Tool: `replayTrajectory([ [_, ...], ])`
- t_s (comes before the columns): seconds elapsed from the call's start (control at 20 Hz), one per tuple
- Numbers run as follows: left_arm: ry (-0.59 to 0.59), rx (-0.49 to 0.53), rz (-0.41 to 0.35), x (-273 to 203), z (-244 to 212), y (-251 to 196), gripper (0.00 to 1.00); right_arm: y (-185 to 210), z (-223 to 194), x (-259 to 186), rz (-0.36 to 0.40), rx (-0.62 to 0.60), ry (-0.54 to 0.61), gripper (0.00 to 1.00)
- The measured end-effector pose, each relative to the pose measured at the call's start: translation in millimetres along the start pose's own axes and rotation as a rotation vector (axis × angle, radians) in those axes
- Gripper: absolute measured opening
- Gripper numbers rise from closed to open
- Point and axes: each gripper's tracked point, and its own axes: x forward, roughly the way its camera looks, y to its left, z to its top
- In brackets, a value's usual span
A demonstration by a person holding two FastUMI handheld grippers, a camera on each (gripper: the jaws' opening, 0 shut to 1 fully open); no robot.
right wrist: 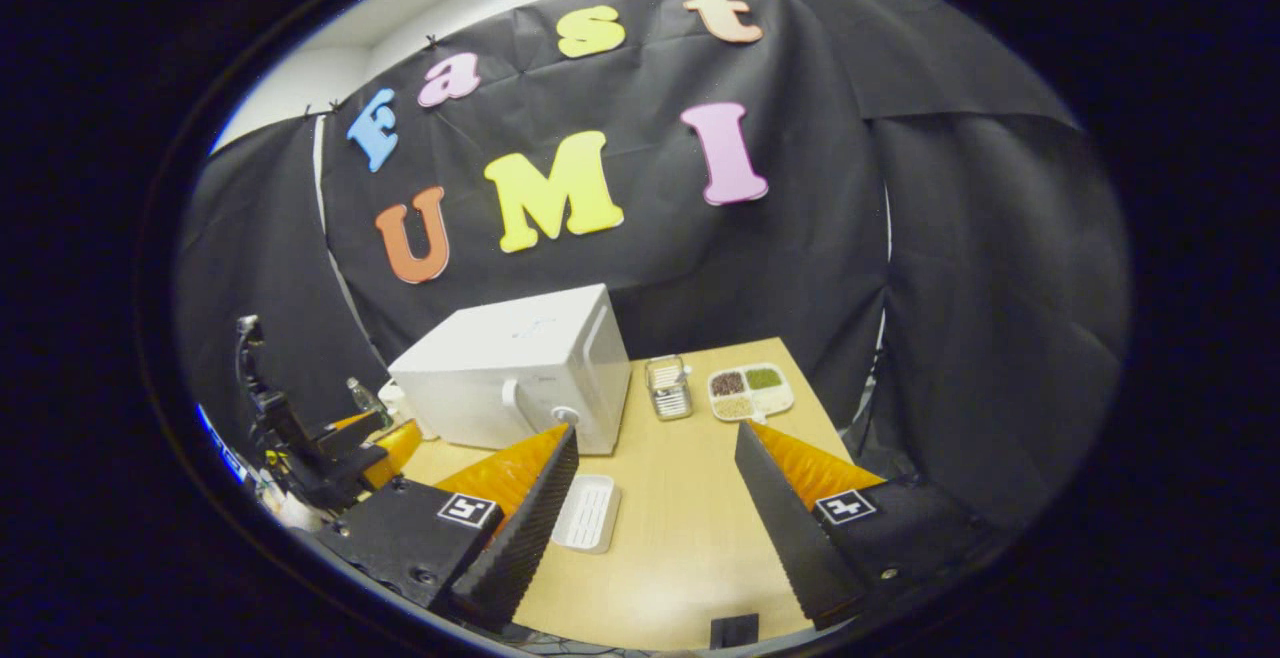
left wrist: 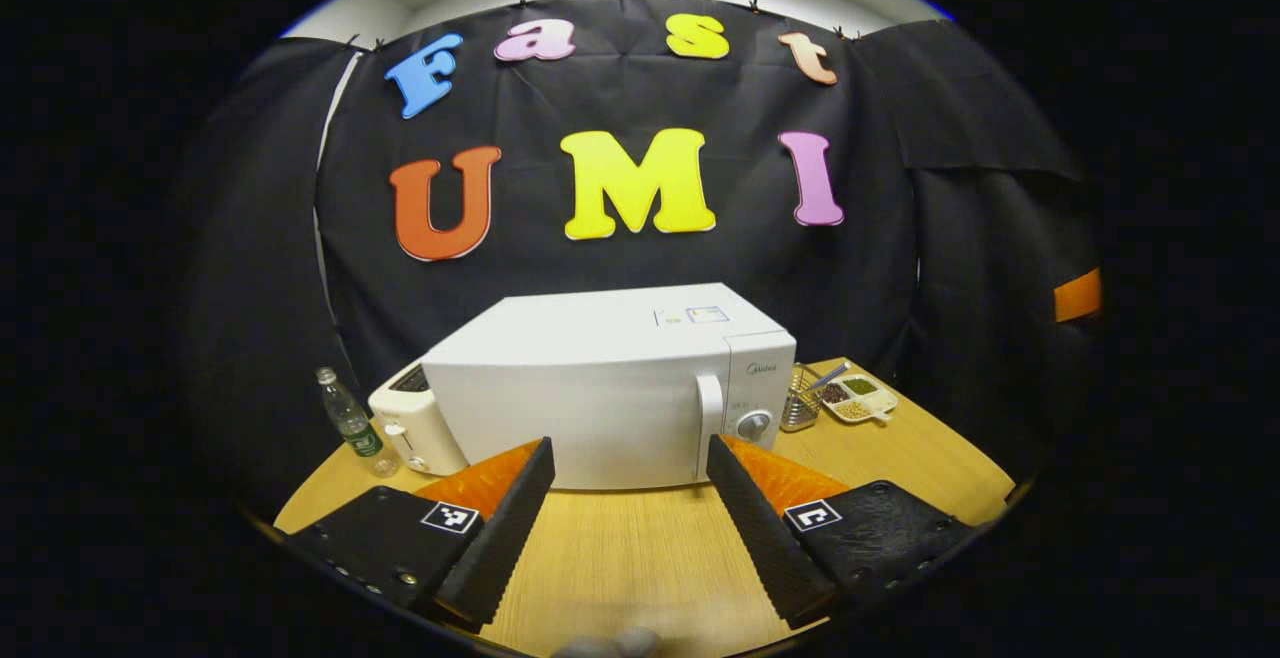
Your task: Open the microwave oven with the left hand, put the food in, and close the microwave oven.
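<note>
The white microwave (left wrist: 600, 378) stands on the wooden table (left wrist: 640, 558) straight ahead in the left gripper view. Its door is closed, with the upright handle (left wrist: 708, 416) and a knob (left wrist: 752, 425) at its right side. My left gripper (left wrist: 628, 444) hangs open in front of it, a short way off, with nothing between its fingers. In the right gripper view the microwave (right wrist: 520, 368) sits to the left. A white ribbed dish (right wrist: 587, 513) lies on the table just before it. My right gripper (right wrist: 657, 430) is open and empty above the table. The left gripper (right wrist: 372, 440) shows far left.
A toaster (left wrist: 415, 428) and a water bottle (left wrist: 347, 420) stand left of the microwave. To its right are a wire basket (right wrist: 668, 388) and a divided plate of beans (right wrist: 750, 391). A small black object (right wrist: 733, 628) sits at the table's near edge.
</note>
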Motion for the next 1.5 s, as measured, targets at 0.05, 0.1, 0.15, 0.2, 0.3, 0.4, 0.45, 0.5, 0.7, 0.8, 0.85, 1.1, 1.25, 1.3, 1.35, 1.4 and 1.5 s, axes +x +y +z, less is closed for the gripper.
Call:
replayTrajectory([
  [0.05,-0.015,-0.009,-0.006,-20,11,4,0.95,6,7,-9,-0.014,-0.019,-0.027,1.0],
  [0.1,-0.026,-0.017,-0.008,-41,21,12,0.95,14,15,-20,-0.022,-0.037,-0.055,1.0],
  [0.15,-0.046,-0.024,-0.013,-60,33,18,0.95,22,23,-30,-0.028,-0.05,-0.081,0.9],
  [0.2,-0.069,-0.022,-0.017,-78,46,23,0.95,32,30,-40,-0.029,-0.063,-0.108,1.0],
  [0.3,-0.117,-0.013,-0.019,-112,69,36,0.95,51,40,-59,-0.031,-0.073,-0.15,1.0],
  [0.4,-0.158,-0.038,-0.023,-142,90,46,0.95,70,45,-75,-0.027,-0.071,-0.18,1.0],
  [0.45,-0.169,-0.057,-0.028,-155,98,50,0.95,79,47,-82,-0.025,-0.08,-0.193,1.0],
  [0.5,-0.186,-0.076,-0.032,-167,106,57,0.95,88,48,-89,-0.026,-0.091,-0.199,1.0],
  [0.7,-0.218,-0.076,0.012,-196,124,86,0.94,112,56,-114,-0.017,-0.129,-0.246,0.9],
  [0.8,-0.214,-0.071,0.039,-201,126,94,0.92,117,57,-120,-0.009,-0.136,-0.259,0.9],
  [0.85,-0.216,-0.071,0.06,-205,127,99,0.92,118,57,-122,-0.005,-0.138,-0.259,0.9],
  [1.1,-0.241,-0.071,0.073,-211,138,94,0.92,109,53,-120,-0.022,-0.151,-0.234,1.0],
  [1.25,-0.233,-0.073,0.061,-204,139,83,0.92,106,57,-119,-0.021,-0.151,-0.237,0.9],
  [1.3,-0.236,-0.071,0.065,-202,140,82,0.92,106,59,-117,-0.021,-0.148,-0.235,0.9],
  [1.35,-0.234,-0.068,0.063,-199,141,80,0.92,105,60,-117,-0.017,-0.145,-0.236,0.9],
  [1.4,-0.24,-0.066,0.058,-197,144,77,0.92,106,62,-116,-0.013,-0.142,-0.239,1.0],
  [1.5,-0.24,-0.06,0.061,-193,147,75,0.82,104,64,-112,-0.012,-0.141,-0.238,0.9],
])
